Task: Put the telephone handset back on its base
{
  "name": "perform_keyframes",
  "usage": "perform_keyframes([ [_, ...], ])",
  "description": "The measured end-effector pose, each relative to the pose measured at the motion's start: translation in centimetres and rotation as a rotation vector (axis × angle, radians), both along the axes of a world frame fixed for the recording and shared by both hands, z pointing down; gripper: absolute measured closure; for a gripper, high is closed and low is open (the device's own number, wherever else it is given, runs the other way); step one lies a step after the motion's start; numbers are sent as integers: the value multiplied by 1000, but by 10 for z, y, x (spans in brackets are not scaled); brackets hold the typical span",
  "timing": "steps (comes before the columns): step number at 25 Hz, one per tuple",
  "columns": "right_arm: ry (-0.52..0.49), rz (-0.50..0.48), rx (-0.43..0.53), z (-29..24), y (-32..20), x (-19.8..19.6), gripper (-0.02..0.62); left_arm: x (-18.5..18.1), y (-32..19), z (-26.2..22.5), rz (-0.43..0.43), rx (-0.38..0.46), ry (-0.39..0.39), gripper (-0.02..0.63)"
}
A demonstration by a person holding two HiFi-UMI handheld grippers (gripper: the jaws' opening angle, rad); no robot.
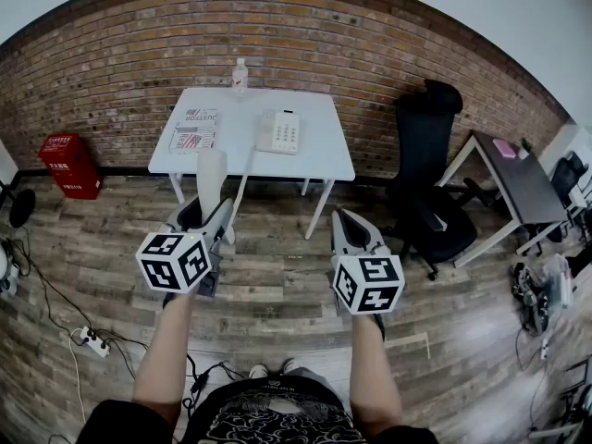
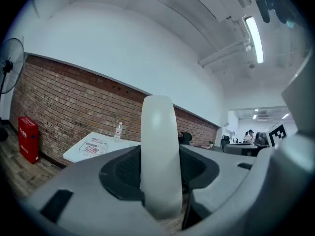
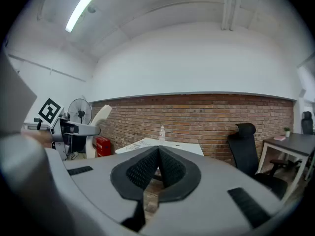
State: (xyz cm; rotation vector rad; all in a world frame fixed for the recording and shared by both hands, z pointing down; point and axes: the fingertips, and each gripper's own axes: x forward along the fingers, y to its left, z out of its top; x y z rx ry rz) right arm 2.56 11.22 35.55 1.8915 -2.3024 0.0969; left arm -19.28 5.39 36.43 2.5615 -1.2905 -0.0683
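Note:
The white telephone handset (image 1: 211, 174) stands upright between the jaws of my left gripper (image 1: 208, 213), which is shut on its lower part. In the left gripper view the handset (image 2: 160, 156) fills the gap between the dark pads. Its cord (image 1: 242, 178) runs up to the white phone base (image 1: 278, 131) on the white table (image 1: 319, 160), well ahead of both grippers. My right gripper (image 1: 350, 225) hangs over the wood floor, level with the left one; its pads (image 3: 147, 168) meet with nothing between them. The right gripper view shows the handset (image 3: 98, 122) off to its left.
A magazine (image 1: 194, 129) and a water bottle (image 1: 240, 76) share the table. A black office chair (image 1: 427, 183) and a dark desk (image 1: 513, 178) stand to the right. A red box (image 1: 69, 165) sits by the brick wall, and a power strip (image 1: 91, 340) with cables lies on the floor at left.

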Motion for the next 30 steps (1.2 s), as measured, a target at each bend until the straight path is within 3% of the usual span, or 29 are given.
perform_keyframes([
  [11, -17, 0, 1, 10, -42, 22, 598, 14, -40, 14, -9, -18, -25, 391],
  [30, -51, -98, -38, 22, -214, 84, 598, 75, -188, 40, -85, -94, -81, 390],
])
